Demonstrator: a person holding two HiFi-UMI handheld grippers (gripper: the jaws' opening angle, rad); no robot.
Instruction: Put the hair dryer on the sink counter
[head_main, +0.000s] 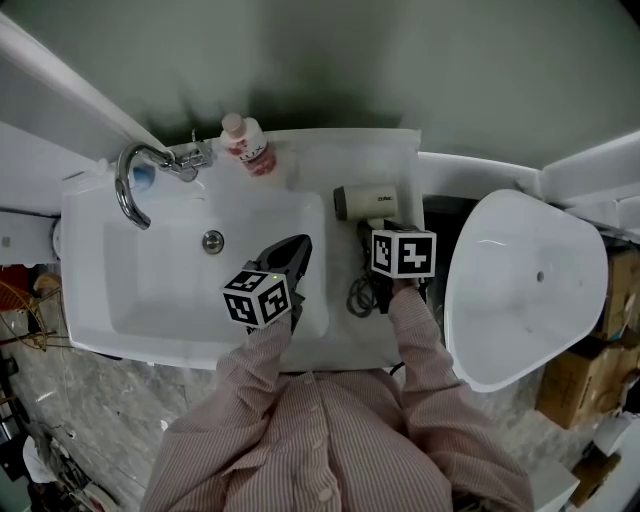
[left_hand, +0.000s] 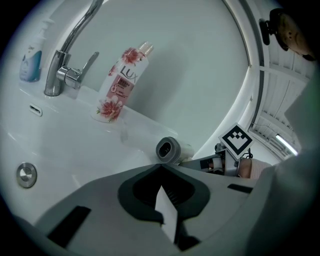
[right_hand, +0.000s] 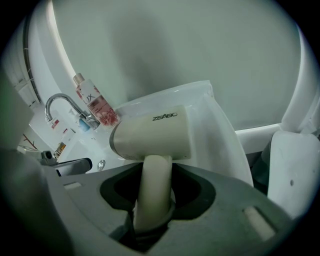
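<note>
The hair dryer (head_main: 358, 202) is over the right-hand ledge of the sink counter (head_main: 402, 158), its barrel lying crosswise with the nozzle end pointing left toward the basin (head_main: 160, 285). The right tongs (head_main: 385, 228) are clenched on its cream handle, which stands squarely between the two jaws in the right gripper view. From here I cannot tell whether the dryer's body already rests on the ledge or hangs just above it. Its dark cord (head_main: 360, 292) lies bunched on the counter nearer the person, just beside the right sleeve.

The left tongs (head_main: 297, 246) hover over the right half of the basin, well apart from the dryer, jaws drawn together with nothing gripped.

At the back rim a pink-flowered bottle (head_main: 246, 146) stands upright, with the chrome faucet (head_main: 130, 188) to its left curving out over the basin. The round drain (head_main: 212, 240) sits in the basin floor. A white toilet (head_main: 520, 290) stands to the right of the counter.
</note>
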